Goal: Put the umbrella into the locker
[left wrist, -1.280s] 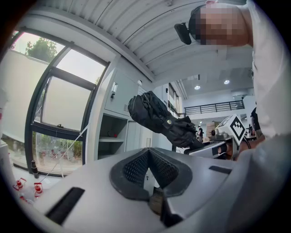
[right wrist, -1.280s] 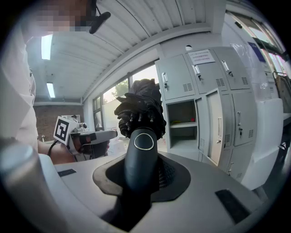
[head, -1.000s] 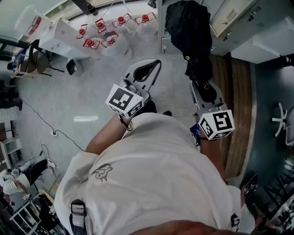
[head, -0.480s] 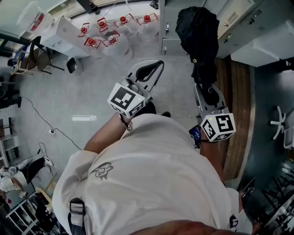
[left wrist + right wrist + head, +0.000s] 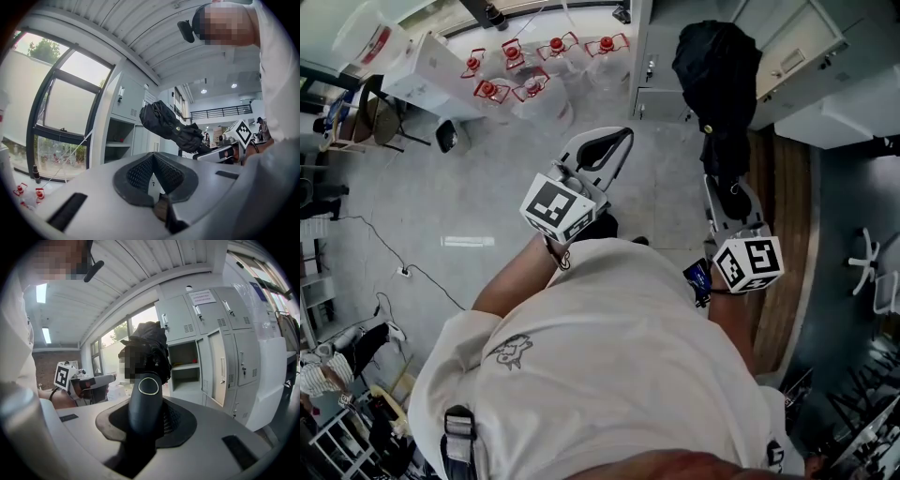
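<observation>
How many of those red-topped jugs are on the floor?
6 red-topped jugs, clustered on the floor by the window: four in the far row, two nearer the person. More may sit out of view.

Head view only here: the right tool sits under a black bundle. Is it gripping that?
Observer: Yes; the right gripper view shows the right tool shut on the umbrella by its handle.
Operator: And the other one?
Observer: The left tool is shut and empty, its pads meeting at the tips.
Operator: Anything open to receive it?
Observer: A locker with a shelf stands open beyond the umbrella.
</observation>
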`<action>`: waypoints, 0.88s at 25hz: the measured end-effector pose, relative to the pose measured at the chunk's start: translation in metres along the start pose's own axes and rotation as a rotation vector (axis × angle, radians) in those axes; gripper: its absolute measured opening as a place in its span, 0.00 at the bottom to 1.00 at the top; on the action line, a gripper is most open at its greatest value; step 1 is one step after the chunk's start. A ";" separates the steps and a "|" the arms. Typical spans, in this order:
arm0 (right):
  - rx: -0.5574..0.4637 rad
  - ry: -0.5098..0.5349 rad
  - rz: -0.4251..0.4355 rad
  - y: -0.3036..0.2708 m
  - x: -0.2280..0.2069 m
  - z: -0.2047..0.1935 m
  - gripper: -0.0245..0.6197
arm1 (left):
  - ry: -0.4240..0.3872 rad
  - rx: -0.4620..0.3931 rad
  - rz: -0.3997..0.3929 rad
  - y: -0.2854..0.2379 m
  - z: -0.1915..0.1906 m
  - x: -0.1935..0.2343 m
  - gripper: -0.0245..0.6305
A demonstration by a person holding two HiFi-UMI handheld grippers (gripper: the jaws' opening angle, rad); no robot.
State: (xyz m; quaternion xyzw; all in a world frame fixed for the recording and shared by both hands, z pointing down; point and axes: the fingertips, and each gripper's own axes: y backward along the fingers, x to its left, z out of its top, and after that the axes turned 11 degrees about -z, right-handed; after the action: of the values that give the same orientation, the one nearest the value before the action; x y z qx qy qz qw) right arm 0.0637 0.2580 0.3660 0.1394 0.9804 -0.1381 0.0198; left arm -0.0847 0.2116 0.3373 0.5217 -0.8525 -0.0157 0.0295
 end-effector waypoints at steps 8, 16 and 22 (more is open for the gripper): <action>-0.005 -0.013 -0.028 -0.085 0.012 0.023 0.25 | 0.012 -0.013 -0.004 0.009 0.002 0.091 0.06; -0.011 -0.045 -0.063 -0.149 0.029 0.043 0.25 | -0.003 -0.014 -0.036 0.020 0.011 0.163 0.06; -0.007 -0.053 -0.075 -0.175 0.023 0.048 0.25 | 0.003 -0.017 -0.028 0.015 0.010 0.194 0.06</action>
State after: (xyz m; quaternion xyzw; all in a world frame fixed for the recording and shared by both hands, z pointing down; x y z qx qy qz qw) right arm -0.0073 0.0896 0.3649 0.0986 0.9845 -0.1391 0.0411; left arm -0.1870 0.0460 0.3348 0.5332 -0.8450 -0.0227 0.0349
